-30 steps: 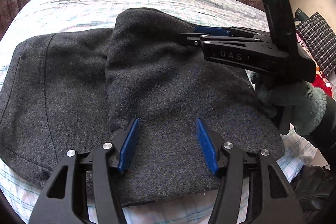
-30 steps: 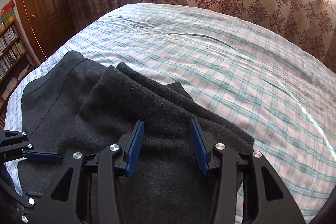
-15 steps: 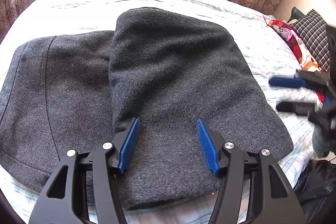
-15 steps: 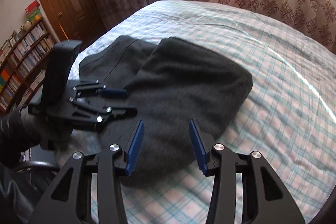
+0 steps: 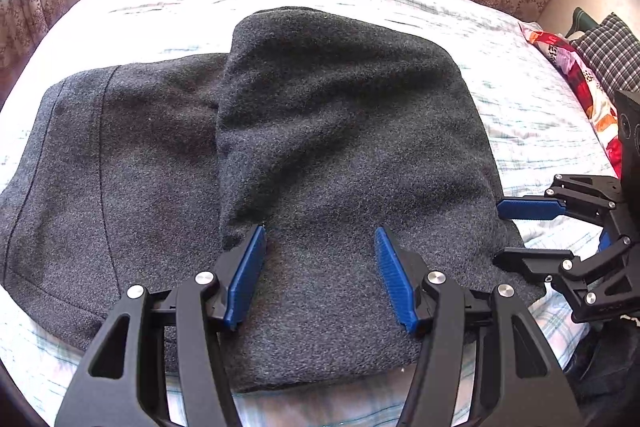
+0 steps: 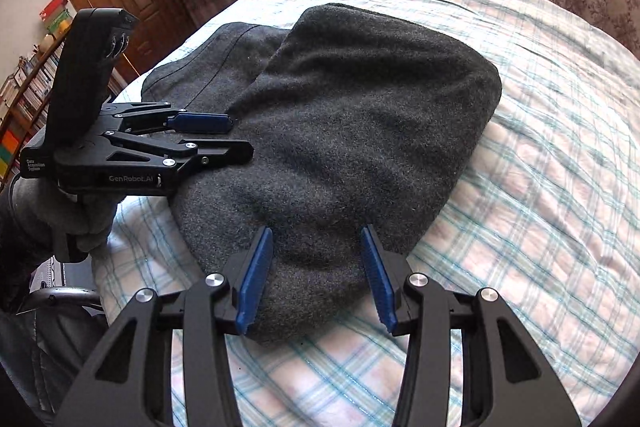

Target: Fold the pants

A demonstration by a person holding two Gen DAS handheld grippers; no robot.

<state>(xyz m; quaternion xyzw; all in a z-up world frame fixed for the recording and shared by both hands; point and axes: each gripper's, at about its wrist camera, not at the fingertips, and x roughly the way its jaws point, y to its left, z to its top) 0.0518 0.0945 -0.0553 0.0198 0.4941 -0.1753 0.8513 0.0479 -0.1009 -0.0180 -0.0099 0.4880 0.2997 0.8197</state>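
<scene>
Plaid-sheeted bed point(image 6: 540, 167) bearing dark grey pants point(image 5: 320, 155) at centre, one thick layer already doubled over toward 3 o'clock. Judged soft, weighty, non-slip fleece; best gripped at near folded edge, 6 o'clock. Left gripper point(image 5: 320, 275) and right gripper point(image 6: 316, 275) both spread, empty.

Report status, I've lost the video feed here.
Left hand-held gripper open, empty. Right hand-held gripper open, empty. Dark grey woollen pants lie folded on the checked bedsheet. Nothing in the way.
</scene>
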